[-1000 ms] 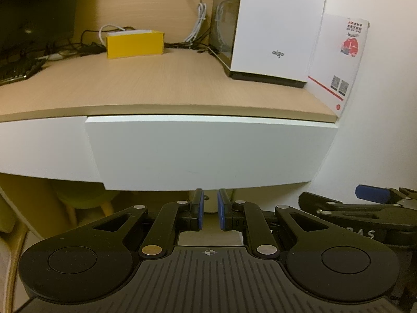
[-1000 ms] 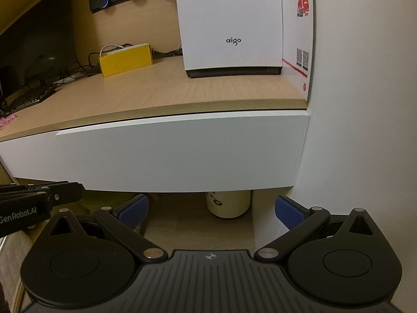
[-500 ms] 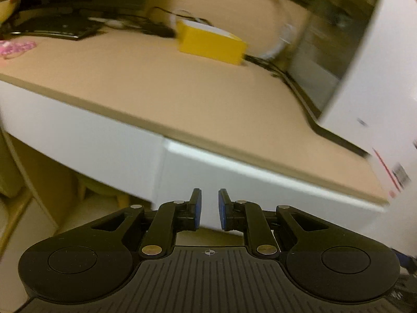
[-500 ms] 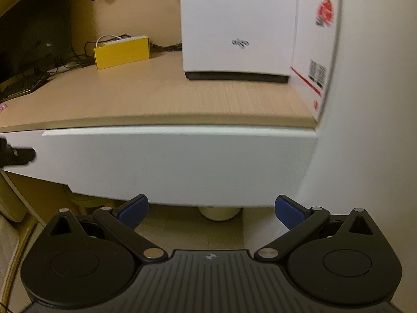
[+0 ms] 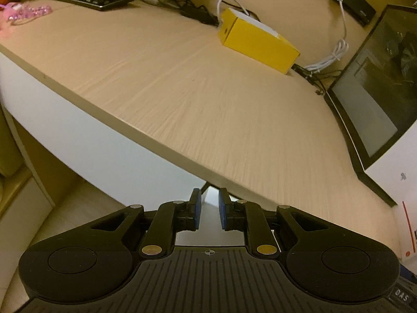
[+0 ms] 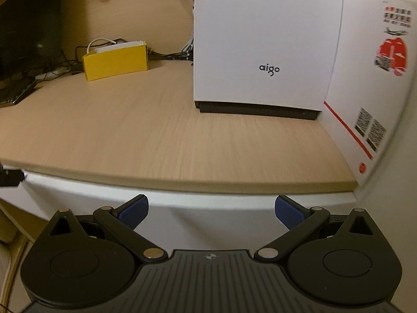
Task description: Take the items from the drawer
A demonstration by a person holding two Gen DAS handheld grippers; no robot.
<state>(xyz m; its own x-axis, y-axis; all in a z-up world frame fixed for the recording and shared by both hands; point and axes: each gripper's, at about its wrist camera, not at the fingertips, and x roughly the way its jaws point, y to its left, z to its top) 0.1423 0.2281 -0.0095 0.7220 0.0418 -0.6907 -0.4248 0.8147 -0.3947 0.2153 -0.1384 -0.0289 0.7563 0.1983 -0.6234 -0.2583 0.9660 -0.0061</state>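
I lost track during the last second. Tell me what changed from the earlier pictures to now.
The left gripper swung left along the desk and rolled, so its view is tilted; its narrow gap widened slightly, nothing between its fingers. The right gripper moved closer to the drawer front, wide open. The drawer is closed as before, the yellow box unmoved.

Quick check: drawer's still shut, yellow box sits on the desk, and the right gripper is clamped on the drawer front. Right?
Not quite. In the right wrist view the right gripper is wide open with nothing between its jaws. The drawer is shut and the yellow box sits on the desk.
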